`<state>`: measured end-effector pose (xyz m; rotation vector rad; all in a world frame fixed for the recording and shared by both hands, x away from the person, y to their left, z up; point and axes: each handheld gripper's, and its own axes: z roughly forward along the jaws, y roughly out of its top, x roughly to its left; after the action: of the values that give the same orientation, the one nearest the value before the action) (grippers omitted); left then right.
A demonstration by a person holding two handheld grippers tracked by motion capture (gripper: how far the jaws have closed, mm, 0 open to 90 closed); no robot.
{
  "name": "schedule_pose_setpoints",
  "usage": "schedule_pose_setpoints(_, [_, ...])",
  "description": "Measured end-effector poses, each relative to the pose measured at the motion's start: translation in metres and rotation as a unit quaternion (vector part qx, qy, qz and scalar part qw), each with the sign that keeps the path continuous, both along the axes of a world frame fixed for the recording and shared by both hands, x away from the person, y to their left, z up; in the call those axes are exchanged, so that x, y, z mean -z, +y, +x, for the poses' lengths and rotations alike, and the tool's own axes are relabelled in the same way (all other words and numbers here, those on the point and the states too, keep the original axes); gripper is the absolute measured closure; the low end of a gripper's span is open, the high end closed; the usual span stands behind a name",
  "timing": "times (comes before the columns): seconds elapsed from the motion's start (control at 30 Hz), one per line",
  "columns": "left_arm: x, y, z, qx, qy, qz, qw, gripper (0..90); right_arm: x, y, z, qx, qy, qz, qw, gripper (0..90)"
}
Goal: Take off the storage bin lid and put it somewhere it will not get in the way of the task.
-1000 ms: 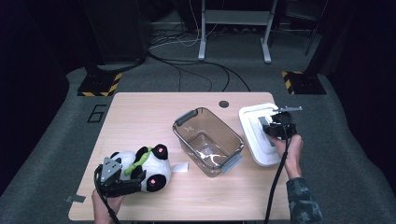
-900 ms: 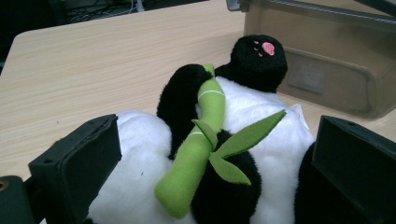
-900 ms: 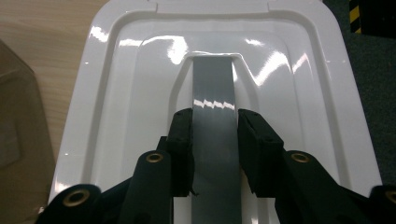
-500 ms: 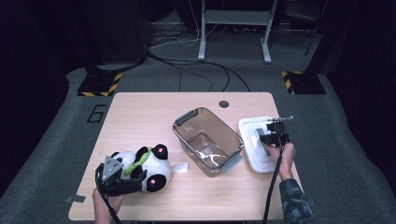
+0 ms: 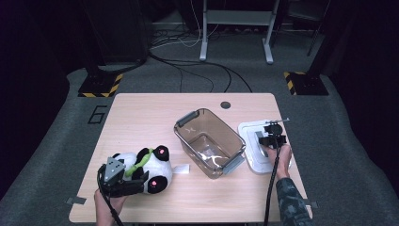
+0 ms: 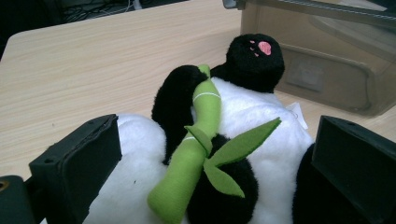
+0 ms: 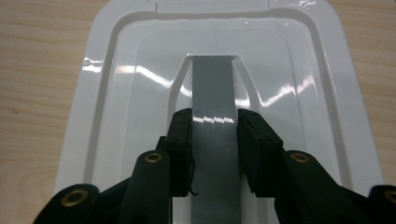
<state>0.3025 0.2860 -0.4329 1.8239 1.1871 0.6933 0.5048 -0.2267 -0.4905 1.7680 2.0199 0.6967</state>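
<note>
Lid (image 7: 140,93), white, lies flat on desk (image 5: 155,113) w/ its grey handle strip (image 7: 212,107) clamped btwn fingers (image 7: 180,140) of right gripper (image 7: 214,135), pointed down, forearm entering from below. Plush panda (image 6: 243,121) is flanked by fingers (image 6: 79,158) of left gripper (image 5: 123,181), held low & level; grip can't be told. Clear tub (image 5: 209,141) sits btwn.

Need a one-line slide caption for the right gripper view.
Right gripper clamped on the grey handle of the white lid.
</note>
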Motion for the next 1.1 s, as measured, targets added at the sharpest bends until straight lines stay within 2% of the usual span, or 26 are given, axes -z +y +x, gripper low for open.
schedule_pose_setpoints(0.23, [0.0, 0.0, 0.0, 0.0, 0.0, 0.0, 1.0, 0.8, 0.001, 0.002, 0.006, 0.022, -0.003, 0.012, 0.9997, 66.1])
schedule_pose_setpoints(0.3, [0.0, 0.0, 0.0, -0.001, 0.0, 0.0, 1.0, 0.8, 0.002, 0.002, 0.007, 0.024, -0.008, 0.008, 0.9996, 66.1])
schedule_pose_setpoints(0.4, [0.0, 0.0, 0.0, -0.001, 0.002, 0.001, 1.0, 0.8, 0.003, 0.002, 0.008, 0.044, -0.013, 0.008, 0.9989, 66.1])
schedule_pose_setpoints(0.5, [0.001, -0.001, 0.0, 0.001, 0.002, 0.001, 1.0, 0.9, 0.004, 0.003, 0.009, 0.05, -0.017, 0.006, 0.9986, 66.1])
schedule_pose_setpoints(0.6, [0.0, -0.001, 0.0, 0.0, 0.002, -0.001, 1.0, 0.9, 0.004, 0.001, 0.009, 0.053, -0.02, 0.016, 0.9983, 64.8])
schedule_pose_setpoints(0.77, [0.0, -0.002, 0.0, -0.001, 0.0, -0.002, 1.0, 0.9, 0.0, -0.008, -0.001, 0.045, -0.037, 0.06, 0.9965, 33.0])
schedule_pose_setpoints(0.87, [0.0, -0.002, 0.0, -0.001, -0.001, -0.003, 1.0, 0.8, -0.009, -0.008, -0.015, 0.026, -0.058, 0.054, 0.9965, 17.2])
schedule_pose_setpoints(1.1, [0.0, -0.003, 0.001, 0.0, -0.002, -0.004, 1.0, 0.8, -0.022, -0.008, -0.052, -0.019, -0.078, 0.066, 0.9946, 1.0])
